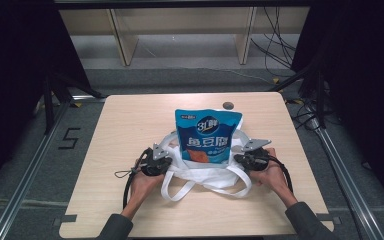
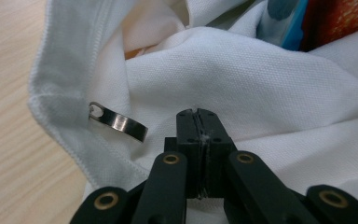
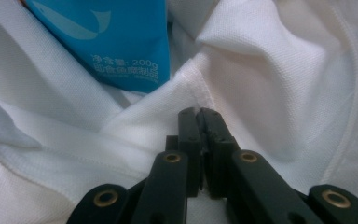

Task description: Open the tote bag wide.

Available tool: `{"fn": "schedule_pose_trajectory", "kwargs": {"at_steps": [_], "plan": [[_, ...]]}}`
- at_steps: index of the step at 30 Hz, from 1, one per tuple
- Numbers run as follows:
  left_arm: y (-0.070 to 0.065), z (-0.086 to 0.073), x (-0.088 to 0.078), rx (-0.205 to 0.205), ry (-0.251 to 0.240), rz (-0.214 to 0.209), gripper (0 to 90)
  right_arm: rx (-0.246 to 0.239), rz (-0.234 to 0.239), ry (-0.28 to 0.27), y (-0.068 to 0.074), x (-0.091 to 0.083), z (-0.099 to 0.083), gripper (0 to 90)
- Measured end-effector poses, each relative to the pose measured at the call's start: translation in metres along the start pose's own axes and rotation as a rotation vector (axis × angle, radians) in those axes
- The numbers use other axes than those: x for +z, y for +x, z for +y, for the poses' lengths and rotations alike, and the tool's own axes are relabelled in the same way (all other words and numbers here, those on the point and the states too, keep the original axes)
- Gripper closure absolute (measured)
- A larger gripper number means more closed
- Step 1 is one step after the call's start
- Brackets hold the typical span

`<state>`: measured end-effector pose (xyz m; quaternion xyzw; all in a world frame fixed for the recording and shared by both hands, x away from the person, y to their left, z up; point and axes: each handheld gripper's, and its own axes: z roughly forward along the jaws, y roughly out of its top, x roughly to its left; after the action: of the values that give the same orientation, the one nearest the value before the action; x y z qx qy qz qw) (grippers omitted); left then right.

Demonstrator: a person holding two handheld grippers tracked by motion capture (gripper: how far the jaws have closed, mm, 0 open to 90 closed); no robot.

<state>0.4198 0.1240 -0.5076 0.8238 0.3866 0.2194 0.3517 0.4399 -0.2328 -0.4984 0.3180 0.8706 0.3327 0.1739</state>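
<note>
The white bag [image 1: 207, 175] lies slumped on the table [image 1: 130, 125], and the blue pouch [image 1: 207, 135] stands upright in its mouth, most of its height above the cloth. Left of the pouch, the left gripper [image 1: 156, 161] has its jaws pressed together on a fold of the bag's cloth; right of the pouch, the right gripper [image 1: 250, 157] is pinched on the cloth in the same way. The main risk, as I judge it, is the pouch toppling: it seems propped only by loose fabric, so an uneven pull by either hand could tip it forward or out of the mouth. Each grip also looks shallow, at the very jaw tips, so cloth could slip free under load. The loose handles [image 1: 180, 187] below the pouch could snag. The high view gives the whole layout, both hands and the pouch's lean. The left gripper view adds a small metal clip [image 2: 119, 122] on the bag's hem left of the pouch, and threads caught between the jaws [image 2: 198, 140]. The right gripper view shows the pouch's lower corner [image 3: 121, 46] tucked behind a fold, just beyond the closed jaws [image 3: 199, 135].
</note>
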Motion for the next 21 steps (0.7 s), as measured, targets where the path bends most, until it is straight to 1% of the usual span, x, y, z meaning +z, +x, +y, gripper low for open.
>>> {"fn": "schedule_pose_trajectory", "kwargs": {"at_steps": [1,2,3,4,5,6,7,8,10,11,12,13,14,15,17,18,19,20,21], "plan": [[0.001,0.001,0.002,-0.012,-0.007,-0.002,87.8,0.002,-0.008,-0.009,-0.002,0.002,0.001,87.8],[0.001,0.002,0.003,-0.01,-0.003,0.002,87.9,0.014,-0.008,-0.001,-0.004,0.004,0.003,87.8],[0.002,0.003,0.005,-0.026,0.0,-0.001,87.9,0.017,-0.016,-0.005,-0.005,0.005,0.004,87.8],[0.005,0.005,0.006,0.0,0.004,0.003,87.9,0.025,-0.016,-0.004,-0.007,0.007,0.005,87.8],[0.006,0.006,0.008,-0.02,-0.001,0.004,87.9,0.026,-0.022,-0.021,-0.01,0.009,0.005,87.8],[0.007,0.006,0.01,-0.031,-0.009,0.0,87.9,0.034,-0.019,-0.024,-0.013,0.011,0.007,87.8],[0.008,0.007,0.011,-0.04,-0.002,-0.004,87.9,0.044,-0.024,-0.024,-0.015,0.013,0.008,87.7],[0.01,0.008,0.012,-0.029,-0.005,0.002,87.9,0.052,-0.023,-0.024,-0.017,0.015,0.009,87.7],[0.012,0.01,0.014,-0.027,0.001,0.003,87.8,0.049,-0.026,-0.03,-0.021,0.018,0.011,87.7],[0.013,0.011,0.016,-0.048,-0.004,0.002,87.6,0.053,-0.027,-0.019,-0.023,0.018,0.013,87.6],[0.014,0.011,0.016,-0.044,0.003,0.004,87.4,0.067,-0.03,-0.029,-0.023,0.02,0.013,87.5],[0.014,0.012,0.018,-0.059,-0.015,0.008,87.1,0.069,-0.023,-0.017,-0.025,0.02,0.014,87.2],[0.015,0.012,0.018,-0.055,-0.006,0.011,87.0,0.043,-0.04,-0.043,-0.028,0.022,0.015,87.2],[0.015,0.012,0.017,-0.044,0.001,0.01,86.6,0.076,-0.028,-0.023,-0.026,0.022,0.015,87.0],[0.016,0.013,0.017,-0.051,-0.004,0.011,84.5,0.079,-0.03,-0.022,-0.027,0.021,0.016,85.1],[0.016,0.013,0.016,-0.072,-0.006,0.0,83.9,0.058,-0.035,-0.038,-0.029,0.021,0.017,84.0],[0.017,0.014,0.014,-0.079,-0.013,-0.006,82.4,0.08,-0.033,-0.025,-0.028,0.018,0.018,83.4],[0.017,0.016,0.013,-0.077,-0.018,-0.011,79.8,0.094,-0.029,-0.032,-0.029,0.015,0.018,82.7],[0.017,0.017,0.011,-0.092,-0.031,-0.021,76.5,0.108,-0.025,-0.042,-0.029,0.013,0.019,82.2]]}}
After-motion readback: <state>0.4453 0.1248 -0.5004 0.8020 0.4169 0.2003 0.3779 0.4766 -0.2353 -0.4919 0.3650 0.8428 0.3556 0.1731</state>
